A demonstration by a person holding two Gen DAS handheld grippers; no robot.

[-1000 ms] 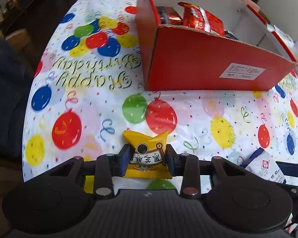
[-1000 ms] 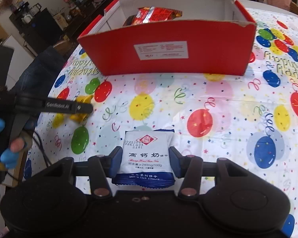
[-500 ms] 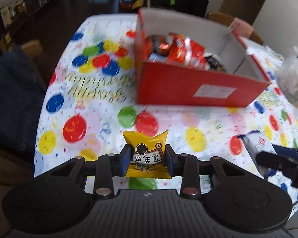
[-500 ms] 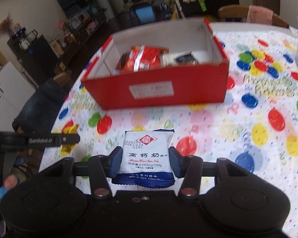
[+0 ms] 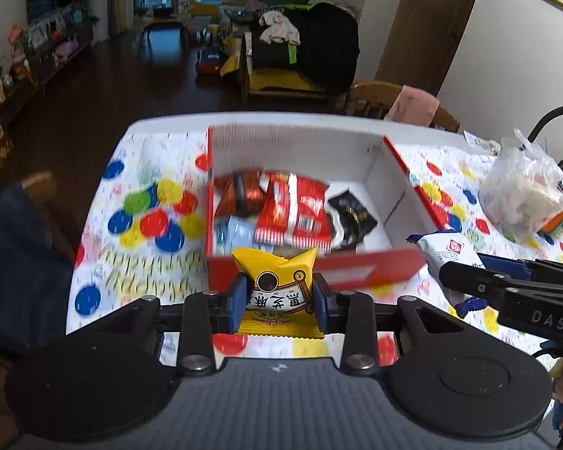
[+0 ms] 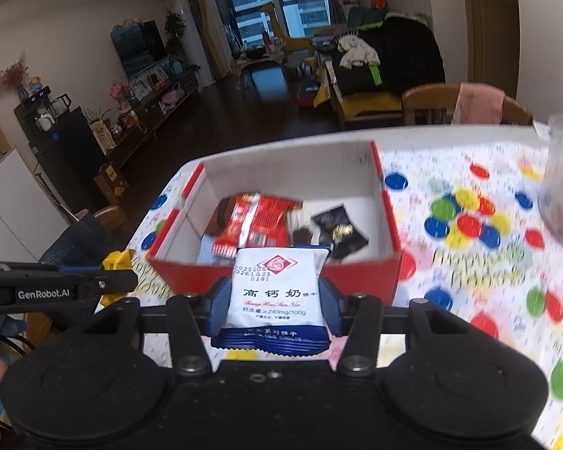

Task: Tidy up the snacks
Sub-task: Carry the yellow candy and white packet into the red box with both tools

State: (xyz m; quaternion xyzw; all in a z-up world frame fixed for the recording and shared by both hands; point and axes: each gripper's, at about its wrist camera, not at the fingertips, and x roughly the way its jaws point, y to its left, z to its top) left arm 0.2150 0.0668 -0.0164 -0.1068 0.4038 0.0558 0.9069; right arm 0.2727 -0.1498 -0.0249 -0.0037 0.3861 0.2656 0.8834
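Only the left wrist view shows the clear plastic bag (image 5: 525, 195) on the balloon tablecloth (image 5: 105, 262); the right wrist view shows it only blurred. Both grippers have risen since a second ago, so the red box (image 6: 281, 277) now opens from above. The left gripper (image 5: 277, 296) pinches the yellow snack packet (image 5: 276, 273), and the right gripper (image 6: 277, 300) pinches the white biscuit packet (image 6: 276, 288), both held above the near wall of the box.

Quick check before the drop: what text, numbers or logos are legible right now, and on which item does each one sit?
"高钙奶", "≥240mg/100g": white and blue packet held in the right gripper.
"GenRobot.AI": side of the left gripper.
"DAS": side of the right gripper, seen from the left wrist view.
Yellow packet in the left gripper: large characters upside down, not read with confidence.
Date digits on the white packet, label on the red box, snacks inside: too blurred.
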